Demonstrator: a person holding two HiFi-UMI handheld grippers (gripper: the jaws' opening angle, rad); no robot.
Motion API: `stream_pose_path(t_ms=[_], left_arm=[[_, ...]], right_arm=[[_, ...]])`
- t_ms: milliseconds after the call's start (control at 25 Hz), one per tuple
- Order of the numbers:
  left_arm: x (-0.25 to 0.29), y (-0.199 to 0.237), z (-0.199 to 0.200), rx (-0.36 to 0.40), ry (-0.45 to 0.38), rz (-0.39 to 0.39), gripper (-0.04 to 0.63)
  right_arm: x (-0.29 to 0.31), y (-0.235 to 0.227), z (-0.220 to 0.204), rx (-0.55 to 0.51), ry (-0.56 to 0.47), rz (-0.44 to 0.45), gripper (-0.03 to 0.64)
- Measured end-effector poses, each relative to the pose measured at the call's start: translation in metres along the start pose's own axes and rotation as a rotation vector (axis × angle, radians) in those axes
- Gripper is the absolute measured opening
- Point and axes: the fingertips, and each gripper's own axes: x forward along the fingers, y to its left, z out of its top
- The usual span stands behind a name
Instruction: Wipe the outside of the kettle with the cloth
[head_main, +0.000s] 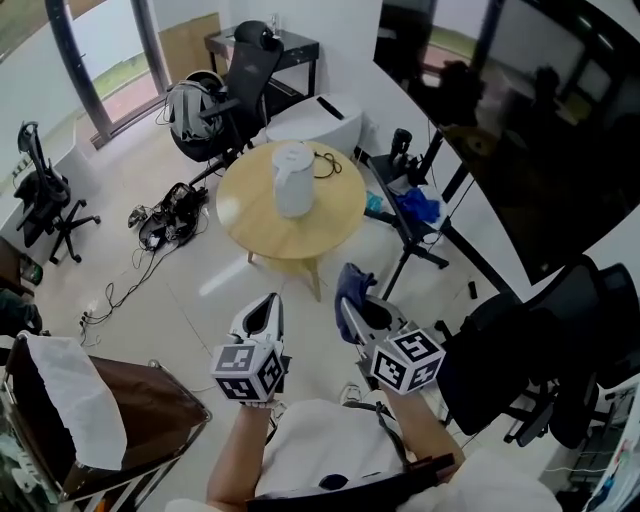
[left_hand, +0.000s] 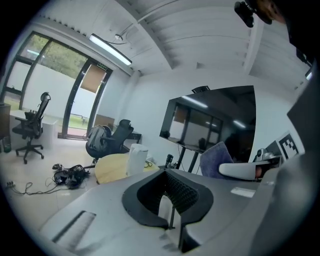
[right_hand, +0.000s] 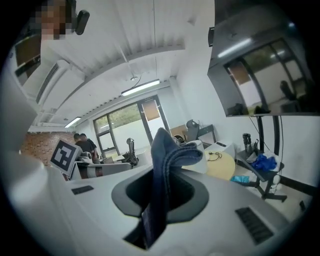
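Head view: white kettle upright on table | right claw pinches blue cloth | left claw closed

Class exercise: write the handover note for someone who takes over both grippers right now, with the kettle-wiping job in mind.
Left gripper: shut, nothing between its jaws.
Right gripper: shut on the blue cloth, which sticks up from its jaws.
Kettle: white, upright on the round wooden table, ahead of both grippers and well apart from them.
Done: cloth is in hand.
Left: carry the cloth to the kettle and wipe its outside; the cloth has not yet touched it.
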Motion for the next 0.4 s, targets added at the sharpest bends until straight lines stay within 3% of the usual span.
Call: stream_pose_path(t_ms=[400], left_arm=[[-0.013,-0.034,-0.013,0.05,0.007,-0.026,0.005]], right_arm=[[-0.015,0.003,-0.017,0.017,0.028,0.048,0.06]])
